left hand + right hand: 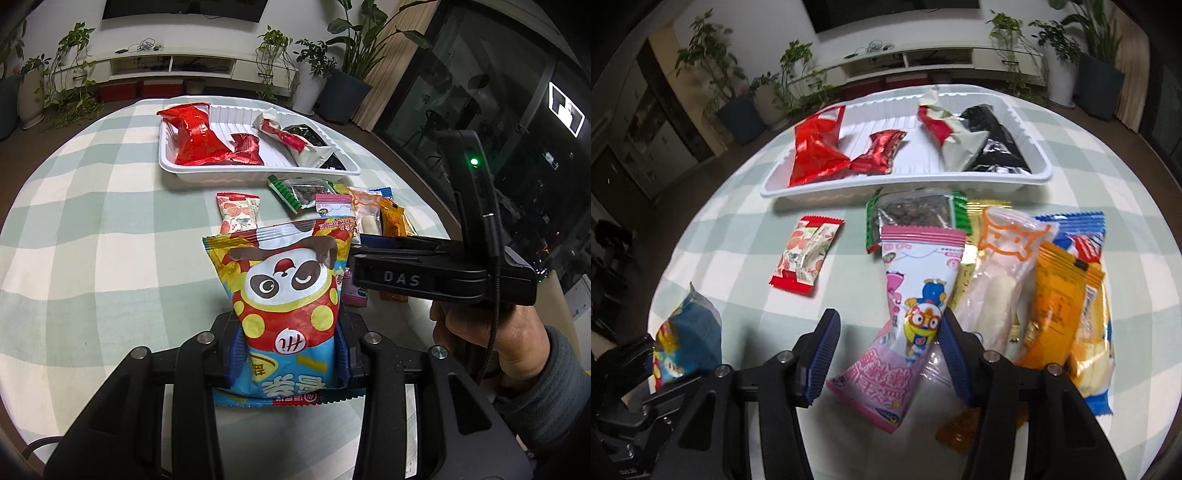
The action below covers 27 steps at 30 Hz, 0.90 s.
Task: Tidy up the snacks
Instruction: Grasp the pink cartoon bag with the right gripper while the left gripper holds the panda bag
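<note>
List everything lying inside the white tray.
The white tray holds a large red packet, a small red packet, a white-and-red wrapper and a black packet partly beneath it. Whatever lies under these packets is covered.

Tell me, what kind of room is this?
Probably a home living room. A TV hangs on the wall above a low white cabinet, potted plants stand around, and snacks sit on a table with a checked cloth.
</note>
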Tool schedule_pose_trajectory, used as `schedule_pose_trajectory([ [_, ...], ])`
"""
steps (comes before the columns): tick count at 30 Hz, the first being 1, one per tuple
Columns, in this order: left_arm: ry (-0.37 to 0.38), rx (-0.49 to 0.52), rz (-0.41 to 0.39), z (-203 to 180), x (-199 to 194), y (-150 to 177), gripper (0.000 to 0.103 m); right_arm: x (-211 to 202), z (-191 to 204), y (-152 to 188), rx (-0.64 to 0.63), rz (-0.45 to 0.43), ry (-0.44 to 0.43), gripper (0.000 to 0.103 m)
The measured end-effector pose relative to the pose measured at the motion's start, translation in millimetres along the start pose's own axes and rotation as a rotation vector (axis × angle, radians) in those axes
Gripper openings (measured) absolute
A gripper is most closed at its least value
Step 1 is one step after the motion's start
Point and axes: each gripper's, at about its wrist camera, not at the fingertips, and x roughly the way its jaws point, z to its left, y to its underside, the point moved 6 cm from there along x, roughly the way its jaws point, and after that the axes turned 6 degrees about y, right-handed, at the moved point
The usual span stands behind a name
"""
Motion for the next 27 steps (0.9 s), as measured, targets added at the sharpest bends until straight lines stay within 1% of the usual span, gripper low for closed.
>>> schedule_pose_trajectory([
  [1,0.000,-0.001,-0.001,0.1,-0.3,0.0,0.036,0.9,2.4,-0.3,-0.016,0.004,0.004,0.059],
  [3,0.000,-0.003,-0.004,0.1,-1.1,-0.1,0.036,3.7,10.2,2.5,-0.046,0.021,-0.013,0.052],
  [4,0.000,-0.003,-0.005,-0.1,-1.7,-0.1,0.036,5.3,13.5,4.7,-0.058,0.027,-0.014,0.051],
  [7,-0.001,-0.009,-0.007,1.7,-3.1,0.1,0.036,3.9,22.7,9.6,-0.125,0.003,0.023,0.050],
  [9,-0.002,-0.015,-0.008,3.0,-3.7,0.8,0.036,4.1,26.4,11.2,-0.162,-0.009,0.047,0.046],
  [12,-0.001,-0.020,-0.010,3.4,-4.8,2.1,0.036,4.8,27.5,11.2,-0.204,-0.023,0.076,0.037],
  [13,-0.003,-0.022,-0.011,3.5,-5.6,2.7,0.036,4.5,27.0,10.4,-0.208,-0.024,0.080,0.033],
  [16,-0.007,-0.027,-0.014,4.3,-7.2,3.7,0.036,4.5,25.2,9.6,-0.211,-0.021,0.073,0.025],
  [22,-0.011,-0.035,-0.011,5.6,-6.6,8.0,0.036,0.7,25.0,14.6,-0.186,-0.024,0.043,0.020],
  [25,-0.015,-0.039,-0.012,7.6,-6.8,8.9,0.036,-5.3,24.7,19.2,-0.156,-0.027,0.008,0.017],
  [27,-0.016,-0.046,-0.016,9.8,-8.7,10.1,0.036,-13.2,22.5,24.1,-0.127,-0.036,-0.025,0.017],
])
